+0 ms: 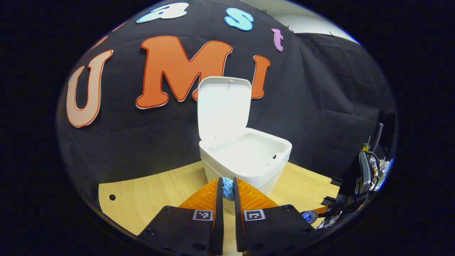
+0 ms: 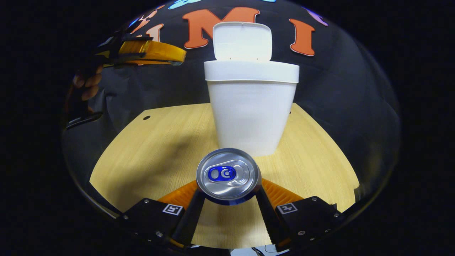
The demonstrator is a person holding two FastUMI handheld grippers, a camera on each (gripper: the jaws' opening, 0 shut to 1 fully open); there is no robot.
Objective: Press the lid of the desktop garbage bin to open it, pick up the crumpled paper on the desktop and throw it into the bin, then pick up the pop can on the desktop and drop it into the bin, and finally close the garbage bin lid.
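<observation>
Can [image 2: 228,176] between jaws, bin [image 2: 251,110] open, paper [image 1: 228,188] gripped

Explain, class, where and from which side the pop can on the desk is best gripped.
Grip the pop can across its round side wall just below the top rim, coming in level from the front. It stands upright on the table, so its curved sides face the fingers; the right gripper already straddles it that way.

Our left gripper [image 1: 228,188] is pinched nearly closed, raised; our right gripper [image 2: 227,199] spread wide, low.
</observation>
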